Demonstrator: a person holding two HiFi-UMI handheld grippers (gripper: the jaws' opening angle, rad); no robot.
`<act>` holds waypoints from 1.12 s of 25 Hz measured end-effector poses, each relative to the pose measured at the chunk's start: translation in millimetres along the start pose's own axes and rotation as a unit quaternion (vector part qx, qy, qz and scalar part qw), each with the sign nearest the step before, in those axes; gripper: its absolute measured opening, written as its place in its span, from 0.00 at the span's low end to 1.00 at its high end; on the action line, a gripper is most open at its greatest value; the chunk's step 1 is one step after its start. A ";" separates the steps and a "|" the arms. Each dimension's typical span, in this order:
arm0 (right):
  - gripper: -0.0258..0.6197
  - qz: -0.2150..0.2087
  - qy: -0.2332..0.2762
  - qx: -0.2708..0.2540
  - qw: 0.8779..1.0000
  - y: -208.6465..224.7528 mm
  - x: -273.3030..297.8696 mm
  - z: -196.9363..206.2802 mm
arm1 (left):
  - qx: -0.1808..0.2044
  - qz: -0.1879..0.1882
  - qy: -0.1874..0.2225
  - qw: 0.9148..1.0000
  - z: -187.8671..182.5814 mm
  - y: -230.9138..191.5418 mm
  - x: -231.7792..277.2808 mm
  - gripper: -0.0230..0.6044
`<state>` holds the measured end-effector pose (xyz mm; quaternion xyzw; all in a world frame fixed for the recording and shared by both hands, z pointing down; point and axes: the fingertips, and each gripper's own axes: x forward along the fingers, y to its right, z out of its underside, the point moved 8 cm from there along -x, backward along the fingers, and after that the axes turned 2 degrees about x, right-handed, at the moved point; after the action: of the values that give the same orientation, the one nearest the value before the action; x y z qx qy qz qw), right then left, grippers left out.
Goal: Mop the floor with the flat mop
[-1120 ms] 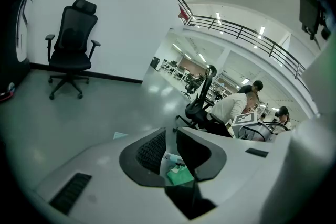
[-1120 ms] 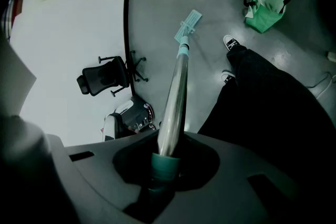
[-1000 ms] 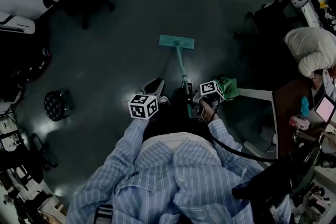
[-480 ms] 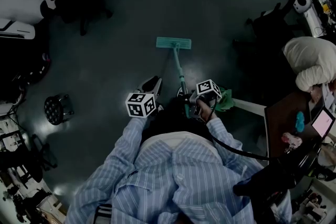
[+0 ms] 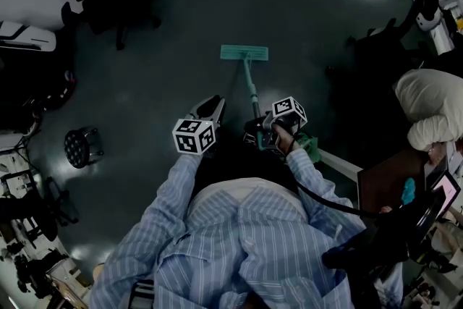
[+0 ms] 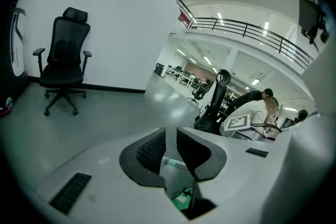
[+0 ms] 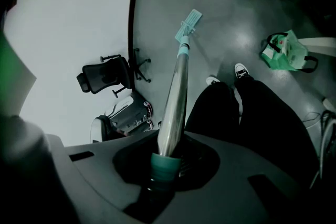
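Gripping the mop handle (image 7: pixel 176 97) at lower centre, the right gripper (image 7: pixel 168 152) stood clenched; the mop head (image 5: pixel 244 52) lay flat on the floor (image 5: pixel 166 69), upper centre; the left gripper (image 6: pixel 170 139) stood parted, empty.

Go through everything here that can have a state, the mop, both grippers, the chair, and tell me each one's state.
flat mop: head flat on the floor, handle tilted up into the right gripper
right gripper: shut on the mop handle
left gripper: fingers slightly apart, holding nothing
office chair: upright, unoccupied
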<state>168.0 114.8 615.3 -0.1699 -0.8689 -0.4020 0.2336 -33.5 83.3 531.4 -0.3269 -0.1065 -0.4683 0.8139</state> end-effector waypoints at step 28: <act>0.11 -0.013 0.043 0.020 0.999 -241.8 10.6 -263.7 | 0.038 0.071 -0.061 0.995 -198.0 -160.9 192.6 0.15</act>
<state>113.4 -238.9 621.0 -0.1367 -0.8681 -0.3941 0.2691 -89.9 -231.2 542.1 -0.3302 -0.1506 -0.3836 0.8492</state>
